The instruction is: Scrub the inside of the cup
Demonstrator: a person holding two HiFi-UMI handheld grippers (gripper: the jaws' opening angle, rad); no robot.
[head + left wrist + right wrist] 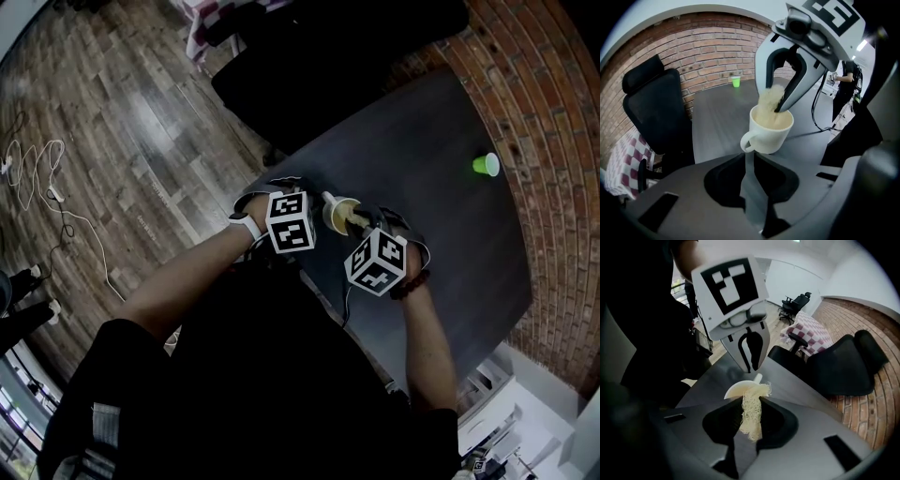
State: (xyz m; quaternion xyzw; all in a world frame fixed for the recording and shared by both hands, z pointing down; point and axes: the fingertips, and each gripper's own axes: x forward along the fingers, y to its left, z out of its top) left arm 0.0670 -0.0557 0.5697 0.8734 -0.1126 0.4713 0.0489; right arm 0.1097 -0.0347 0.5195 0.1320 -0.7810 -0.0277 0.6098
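Head view, counts by size.

- One dark counter (pixel 450 244); brick wall along its 3 o'clock side.
- One black office chair (pixel 328 66) at the counter's 12 o'clock edge.
- Two grippers, side by side at the counter's 8 o'clock edge.
- Left gripper (pixel 749 157): jaws nearly together, pinching the white cup by its handle.
- Right gripper (pixel 751 399): at 3 o'clock of the left, pointing steeply down. Jaws are pressed on one pale fibrous scrubber (pixel 751 414), and their tips are inside the cup mouth.
- One white cup (pixel 771 129): upright, between the two grippers, mouth open upward. Whether its base touches the counter I cannot tell.
- One small green cup (pixel 487 165): alone, at 2 o'clock of the white cup, well apart, near the wall.
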